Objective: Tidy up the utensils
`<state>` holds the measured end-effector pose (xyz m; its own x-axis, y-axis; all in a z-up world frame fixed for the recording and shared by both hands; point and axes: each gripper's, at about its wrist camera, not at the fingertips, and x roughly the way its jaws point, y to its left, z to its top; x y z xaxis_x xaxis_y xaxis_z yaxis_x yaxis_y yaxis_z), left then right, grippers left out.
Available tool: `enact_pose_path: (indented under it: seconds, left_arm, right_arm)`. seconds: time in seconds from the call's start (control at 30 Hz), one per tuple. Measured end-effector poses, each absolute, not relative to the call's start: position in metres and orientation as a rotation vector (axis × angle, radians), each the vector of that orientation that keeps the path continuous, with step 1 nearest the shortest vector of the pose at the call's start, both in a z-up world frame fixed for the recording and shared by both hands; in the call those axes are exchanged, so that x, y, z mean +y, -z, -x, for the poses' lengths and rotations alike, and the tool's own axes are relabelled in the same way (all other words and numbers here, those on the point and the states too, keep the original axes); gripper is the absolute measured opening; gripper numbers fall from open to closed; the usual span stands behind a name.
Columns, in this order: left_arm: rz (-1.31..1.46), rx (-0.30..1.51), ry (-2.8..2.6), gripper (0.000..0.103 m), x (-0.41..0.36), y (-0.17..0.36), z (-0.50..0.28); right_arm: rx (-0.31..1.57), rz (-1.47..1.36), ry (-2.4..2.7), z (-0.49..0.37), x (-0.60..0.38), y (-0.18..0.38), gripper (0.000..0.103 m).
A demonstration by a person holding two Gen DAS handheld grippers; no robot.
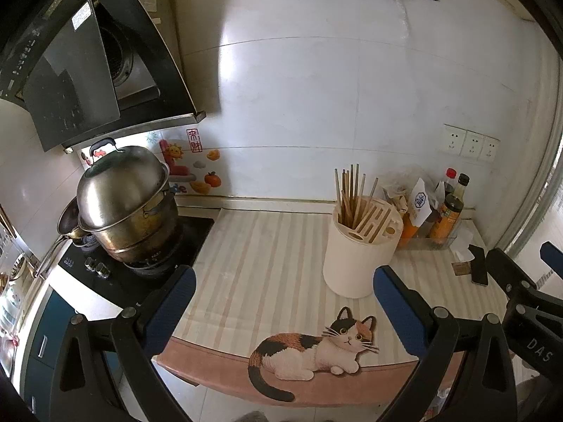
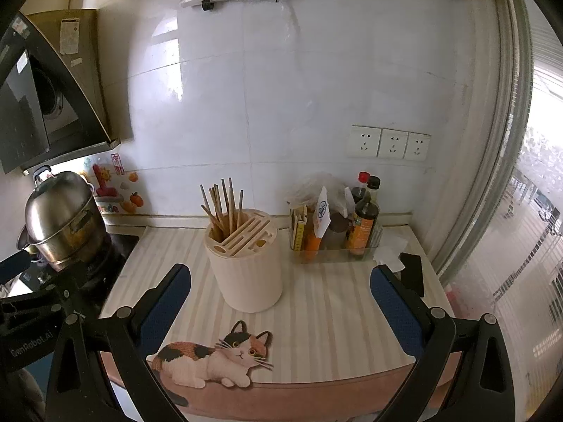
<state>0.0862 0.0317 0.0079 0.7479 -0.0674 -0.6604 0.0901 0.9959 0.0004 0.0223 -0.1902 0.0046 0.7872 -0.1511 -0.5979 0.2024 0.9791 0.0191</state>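
On the striped counter mat with a cat picture point(image 2: 316, 316), thin wooden chopsticks point(image 2: 221, 207) were already stood in the round cream holder point(image 2: 246, 274), both blue-padded grippers, left point(image 1: 285, 302) and right point(image 2: 281, 302), were held wide open and empty, so no next step could be judged.

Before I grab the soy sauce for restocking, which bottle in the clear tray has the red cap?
The thin dark bottle at the tray's back, nearest the wall. It alone has a red cap; both neighbouring bottles have black ones.
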Motion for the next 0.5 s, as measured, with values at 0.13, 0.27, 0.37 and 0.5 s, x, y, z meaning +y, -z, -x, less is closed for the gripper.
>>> enact_pose_path:
  seconds: [0.13, 0.27, 0.37, 0.5]
  left_arm:
    - [-0.033, 0.722, 0.085, 0.103, 0.0320, -0.0079, -0.0872]
    - [-0.034, 0.722, 0.087, 0.103, 0.0317, -0.0080, -0.0883]
    - [-0.034, 0.723, 0.088, 0.103, 0.0317, -0.0073, -0.0901]
    - [-0.033, 0.722, 0.086, 0.103, 0.0307, -0.0075, -0.0909]
  right_arm:
    - [0.639, -0.081, 0.190, -0.0255, -0.1899, -0.0035, 0.103]
    - [0.640, -0.080, 0.193, -0.0269, -0.1899, -0.0030, 0.103]
    - [0.639, -0.076, 0.193, -0.0277, -0.1895, -0.0026, 0.103]
    - [0.638, -0.077, 0.191, -0.0286, -0.1900, -0.0019, 0.103]
